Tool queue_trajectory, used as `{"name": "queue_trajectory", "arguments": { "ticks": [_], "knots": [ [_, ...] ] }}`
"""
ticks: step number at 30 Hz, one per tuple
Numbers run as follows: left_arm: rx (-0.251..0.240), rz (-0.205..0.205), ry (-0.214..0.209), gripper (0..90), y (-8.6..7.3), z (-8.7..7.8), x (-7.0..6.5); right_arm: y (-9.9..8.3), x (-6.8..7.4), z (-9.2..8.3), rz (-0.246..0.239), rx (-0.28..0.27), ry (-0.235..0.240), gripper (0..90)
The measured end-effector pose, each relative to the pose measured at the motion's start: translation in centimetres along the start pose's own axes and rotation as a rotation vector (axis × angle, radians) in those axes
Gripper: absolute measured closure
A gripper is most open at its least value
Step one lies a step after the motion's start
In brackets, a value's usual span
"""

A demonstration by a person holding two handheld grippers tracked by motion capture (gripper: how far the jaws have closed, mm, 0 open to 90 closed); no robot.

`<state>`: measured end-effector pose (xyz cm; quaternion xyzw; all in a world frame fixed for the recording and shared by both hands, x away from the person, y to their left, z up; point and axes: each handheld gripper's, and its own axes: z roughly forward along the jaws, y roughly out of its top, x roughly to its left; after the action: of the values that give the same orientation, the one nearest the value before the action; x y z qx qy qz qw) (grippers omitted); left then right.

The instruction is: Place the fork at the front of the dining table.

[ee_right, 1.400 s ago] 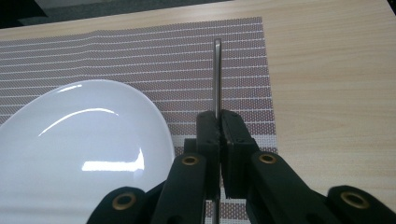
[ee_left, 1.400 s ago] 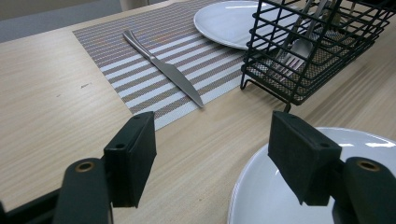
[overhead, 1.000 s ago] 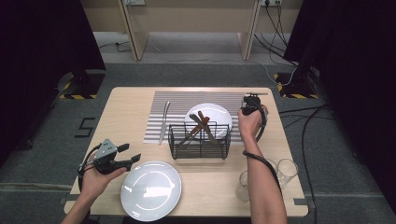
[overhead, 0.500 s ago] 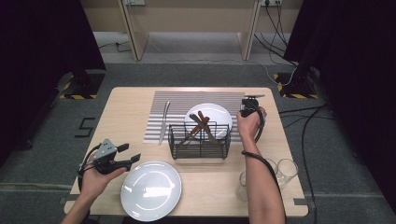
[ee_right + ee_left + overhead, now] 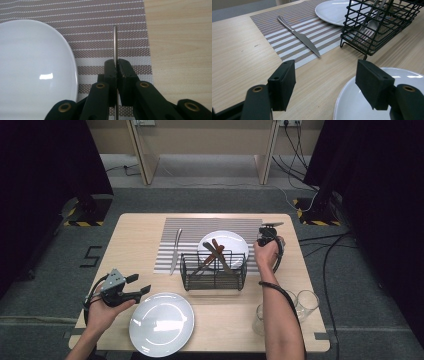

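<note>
In the high view we find the right gripper (image 5: 266, 236) over the right edge of the grey-and-white striped placemat (image 5: 192, 226), just beside the round white plate on that mat (image 5: 235, 240), while the left gripper (image 5: 131, 287) rests near the table's (image 5: 130, 235) front-left corner, beside a second white plate (image 5: 161, 323). A black wire cutlery basket (image 5: 213, 270) stands at the mat's front edge, and a steel table knife (image 5: 175, 251) lies along the mat's left side. In the left gripper view, the jaws stand spread with nothing between them. In the right gripper view, the jaws are pressed together on a thin, flat strip of bright metal cutlery (image 5: 115, 42), seen edge-on, so we cannot tell which piece it is. It stands out over the mat's right margin, between plate rim and mat edge. We judge the step in hand to be placing this piece to the right of the plate. The next move calls for lowering it flat, parallel to the mat's edge and clear of the rim, before the jaws part.
</note>
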<state>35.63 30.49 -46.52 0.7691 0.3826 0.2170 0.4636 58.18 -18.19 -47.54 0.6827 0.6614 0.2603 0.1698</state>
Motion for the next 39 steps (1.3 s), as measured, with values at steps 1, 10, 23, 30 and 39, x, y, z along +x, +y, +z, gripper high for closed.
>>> {"name": "queue_trajectory", "arguments": {
  "ticks": [1,10,23,30,39],
  "knots": [
    [-0.001,0.0,0.0,32.1,0.0,0.0,0.0,0.0,0.0,0.1,0.0,0.003,-0.001,86.2],
    [-0.001,-0.003,0.0,32.2,0.0,0.0,0.0,-0.1,0.0,0.6,0.0,0.031,-0.006,86.5],
    [0.001,-0.001,-0.002,32.3,0.0,0.0,0.0,-0.1,-0.3,1.0,0.006,0.057,-0.015,86.5],
    [0.0,0.0,-0.001,32.3,0.0,0.0,0.0,-0.2,-0.2,1.2,-0.001,0.07,-0.016,86.6],
    [-0.002,-0.001,0.0,32.3,0.0,0.0,0.1,-0.2,-0.1,1.1,-0.005,0.076,-0.004,78.8]
  ]
}}
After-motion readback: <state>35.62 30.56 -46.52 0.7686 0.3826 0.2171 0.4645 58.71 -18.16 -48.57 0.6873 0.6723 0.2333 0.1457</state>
